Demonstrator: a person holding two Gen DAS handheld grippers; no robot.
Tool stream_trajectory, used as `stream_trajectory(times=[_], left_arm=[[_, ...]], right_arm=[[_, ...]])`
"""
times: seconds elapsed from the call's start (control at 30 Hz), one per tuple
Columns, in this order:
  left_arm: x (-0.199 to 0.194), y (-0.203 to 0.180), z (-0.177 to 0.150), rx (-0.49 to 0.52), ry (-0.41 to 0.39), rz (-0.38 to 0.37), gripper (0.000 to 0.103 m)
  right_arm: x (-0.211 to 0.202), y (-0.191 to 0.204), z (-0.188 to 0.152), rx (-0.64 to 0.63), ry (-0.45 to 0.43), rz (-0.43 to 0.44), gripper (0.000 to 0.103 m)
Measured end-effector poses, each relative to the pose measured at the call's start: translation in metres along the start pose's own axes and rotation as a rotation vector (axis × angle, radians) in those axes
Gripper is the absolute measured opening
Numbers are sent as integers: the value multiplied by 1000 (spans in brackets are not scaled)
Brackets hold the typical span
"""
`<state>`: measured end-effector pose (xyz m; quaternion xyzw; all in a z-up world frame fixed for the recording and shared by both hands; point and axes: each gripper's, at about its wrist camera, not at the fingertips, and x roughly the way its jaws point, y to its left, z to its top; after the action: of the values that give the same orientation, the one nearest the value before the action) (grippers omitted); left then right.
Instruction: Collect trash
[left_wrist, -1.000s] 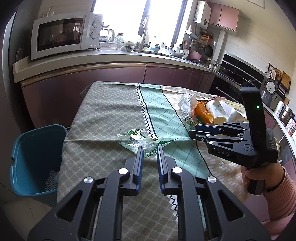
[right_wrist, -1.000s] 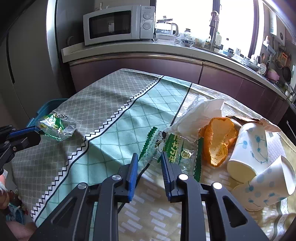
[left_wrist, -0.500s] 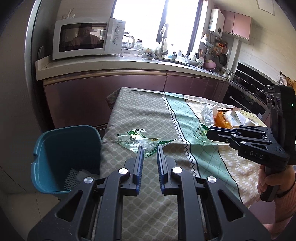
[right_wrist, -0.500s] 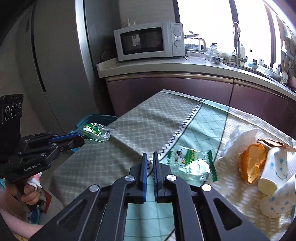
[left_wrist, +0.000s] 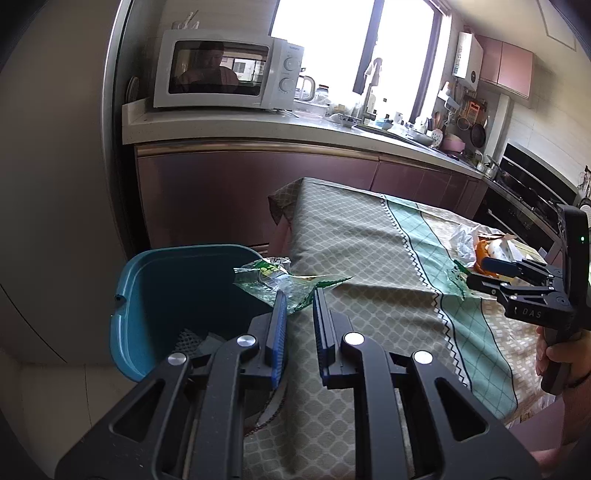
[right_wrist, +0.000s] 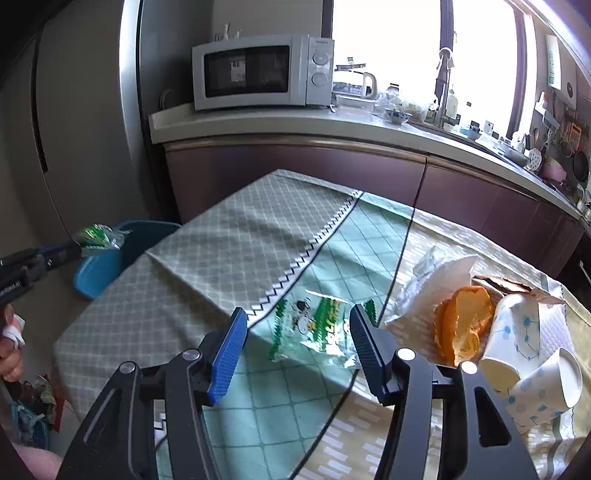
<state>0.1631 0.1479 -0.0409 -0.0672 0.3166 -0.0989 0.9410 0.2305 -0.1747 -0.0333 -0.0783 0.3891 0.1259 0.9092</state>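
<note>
So I'm mid trash run here, two things going at once. Biggest picture: the table (right_wrist: 229, 236) with the checked cloth has a pile of rubbish on its right side, and the blue bin (left_wrist: 155, 295) sits on the floor just off the table's left edge. My left gripper (left_wrist: 299, 302) is clamped on a crinkly green and clear wrapper (left_wrist: 280, 280), and it's hanging right over the near rim of the bin, so I reckon the next move on that side is just to get it fully over the opening and let go. Meanwhile my right gripper (right_wrist: 295, 332) has its jaws opening wide, with a second green snack wrapper (right_wrist: 317, 332) lying flat on the cloth between them, not pinched yet. That one needs a dip down and a squeeze. Orange peel (right_wrist: 461, 325), a tissue (right_wrist: 439, 280) and two paper cups (right_wrist: 517, 339) wait beside it.
</note>
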Motion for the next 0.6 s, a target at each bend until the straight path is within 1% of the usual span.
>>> stream_trajectory(times=[0.1,0.13,0.17,0.2,0.23,0.27,0.3,0.47,0.6], left_arm=[[6,15,-1,-22,17,30,15],[8,20,-2,-27,21,44,15],[10,26,-2,-34,26,53,15],[11,30,-2,-39,28,62,15],[12,35,-3,-43,30,73,15],[13,39,-3,-48,31,80,15],[14,44,-3,-53,34,86,15],[24,57,-6,-62,50,114,15],[35,65,-10,-68,72,133,15]], right_arm=[[16,1,-6,-15,40,-14,58],[21,2,-7,-17,48,-19,55],[24,3,-8,-19,55,-14,44],[25,3,-9,-17,54,-10,39],[25,3,-8,-14,48,-11,38],[25,3,-7,-12,44,-9,33],[25,3,-6,-9,40,-4,24],[18,6,-1,-10,6,3,18],[3,18,12,-8,-52,64,13]])
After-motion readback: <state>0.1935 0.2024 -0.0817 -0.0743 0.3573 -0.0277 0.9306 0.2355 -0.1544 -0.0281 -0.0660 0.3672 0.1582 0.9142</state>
